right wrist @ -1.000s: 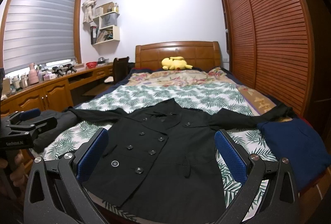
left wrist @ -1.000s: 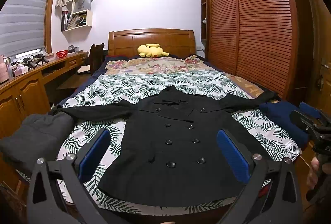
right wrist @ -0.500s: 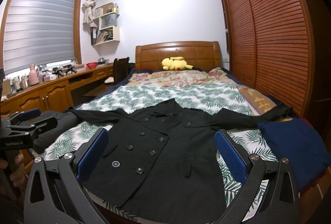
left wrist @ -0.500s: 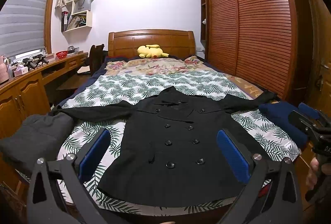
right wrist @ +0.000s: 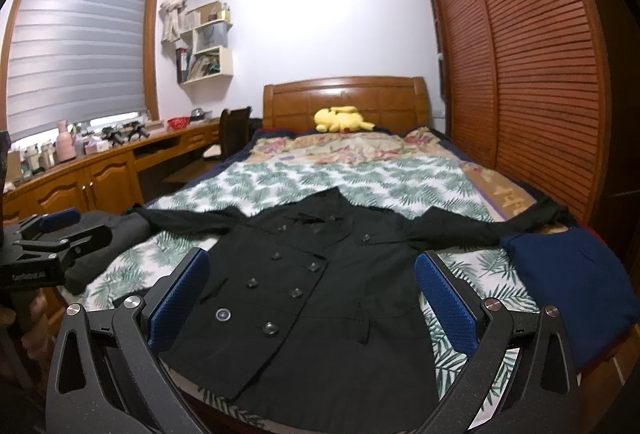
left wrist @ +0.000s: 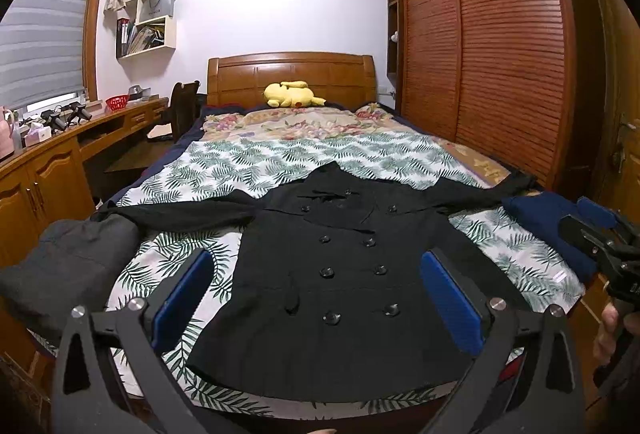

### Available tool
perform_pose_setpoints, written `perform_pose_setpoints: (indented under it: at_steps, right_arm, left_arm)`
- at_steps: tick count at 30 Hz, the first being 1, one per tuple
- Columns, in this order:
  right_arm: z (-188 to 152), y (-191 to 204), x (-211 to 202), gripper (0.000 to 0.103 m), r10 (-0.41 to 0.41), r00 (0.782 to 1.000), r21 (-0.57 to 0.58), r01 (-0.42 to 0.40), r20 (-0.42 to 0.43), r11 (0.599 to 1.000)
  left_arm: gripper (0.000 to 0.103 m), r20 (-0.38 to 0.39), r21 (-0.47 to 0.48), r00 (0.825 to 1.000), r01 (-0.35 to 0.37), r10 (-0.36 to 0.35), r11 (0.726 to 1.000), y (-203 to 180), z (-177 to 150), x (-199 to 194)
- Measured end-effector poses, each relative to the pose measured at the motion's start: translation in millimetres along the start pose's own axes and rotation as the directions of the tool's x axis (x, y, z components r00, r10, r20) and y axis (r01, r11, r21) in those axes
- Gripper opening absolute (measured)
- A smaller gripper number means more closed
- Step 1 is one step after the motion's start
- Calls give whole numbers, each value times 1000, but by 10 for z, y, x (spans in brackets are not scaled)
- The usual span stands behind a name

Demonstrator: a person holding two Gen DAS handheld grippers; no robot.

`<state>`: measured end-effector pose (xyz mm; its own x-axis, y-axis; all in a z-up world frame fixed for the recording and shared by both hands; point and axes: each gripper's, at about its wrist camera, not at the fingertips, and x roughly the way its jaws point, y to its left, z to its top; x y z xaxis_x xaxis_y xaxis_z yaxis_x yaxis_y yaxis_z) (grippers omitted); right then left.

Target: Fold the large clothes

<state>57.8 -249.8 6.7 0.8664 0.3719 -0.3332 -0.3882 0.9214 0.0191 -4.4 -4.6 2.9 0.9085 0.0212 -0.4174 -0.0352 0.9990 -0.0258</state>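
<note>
- A black double-breasted coat is lying face up on the leaf-print bedspread, collar toward the headboard and hem at the foot of the bed, nearest the cameras.
- Both sleeves are stretching straight out: 1 is reaching toward a grey garment at the left edge of the bed, the other toward a dark blue garment at the right edge.
- The left gripper is hovering above the hem with its 2 blue-padded fingers spread wide, gripping nothing.
- The right gripper is likewise hanging over the lower front of the coat, jaws fully apart and empty.
- Nothing is looking folded yet; the coat is lying flat with its front buttoned.
- The cloth is probably handling as thick, soft and fairly heavy, so it is likely draping and dragging rather than sliding; the 2 rows of buttons are adding small hard bumps to avoid pinching.
- Sensible holds are looking like a cuff or a shoulder seam for bringing each sleeve across the chest, then the 2 hem corners for lifting the lower part toward the collar.
- Pinching a single layer only is the risk, since the overlapping front panels may be separating.
</note>
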Motion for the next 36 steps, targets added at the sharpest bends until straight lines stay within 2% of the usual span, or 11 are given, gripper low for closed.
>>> perform_pose_setpoints:
  at_steps: [7,22,36]
  right_arm:
    - [-28,164,213,103,11,999,-12,-12,-45,1000]
    - [-276,109,1039,103,76,990,4,-76,-118,997]
    - [-283,39,1815,103,135,980,32,-132,-146,991]
  left_arm:
    - [103,-55,1,998,-21,21,1000,186,-74,316]
    - [103,-122,-20,992,-9,7,1000,610,-250,949]
    - [103,-156,-23,986,-61,57,998,1001,-104,1562]
